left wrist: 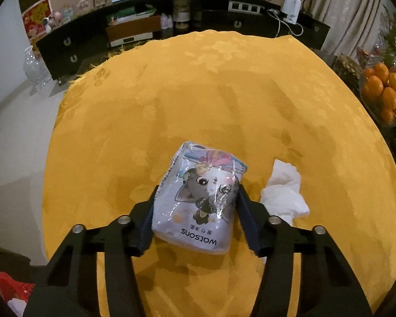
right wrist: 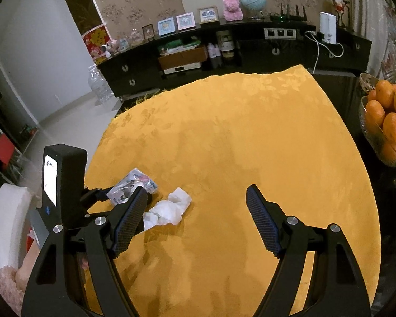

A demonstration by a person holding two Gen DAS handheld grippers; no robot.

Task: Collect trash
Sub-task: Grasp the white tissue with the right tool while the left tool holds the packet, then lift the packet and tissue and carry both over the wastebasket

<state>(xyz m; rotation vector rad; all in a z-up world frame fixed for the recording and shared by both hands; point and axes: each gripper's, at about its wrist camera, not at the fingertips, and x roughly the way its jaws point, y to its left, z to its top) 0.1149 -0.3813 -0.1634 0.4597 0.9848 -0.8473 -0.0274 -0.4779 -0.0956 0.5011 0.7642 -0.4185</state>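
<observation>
A plastic Watsons tissue pack (left wrist: pixel 200 198) with a cartoon elephant sits between the fingers of my left gripper (left wrist: pixel 198 192), which is shut on it just over the yellow tablecloth (left wrist: pixel 224 92). A crumpled white tissue (left wrist: pixel 282 190) lies on the cloth just right of the pack. In the right wrist view the pack (right wrist: pixel 132 185) and the tissue (right wrist: pixel 169 208) lie at the left, with the left gripper's body (right wrist: pixel 63 185) beside them. My right gripper (right wrist: pixel 198 198) is open and empty, hovering over the cloth to the right of the tissue.
A glass bowl of oranges (right wrist: pixel 385 124) stands off the table's right edge and also shows in the left wrist view (left wrist: pixel 385 92). A dark sideboard (right wrist: pixel 224 52) with frames and a globe runs along the back wall. A clear plastic jug (right wrist: pixel 99 83) stands on the floor at left.
</observation>
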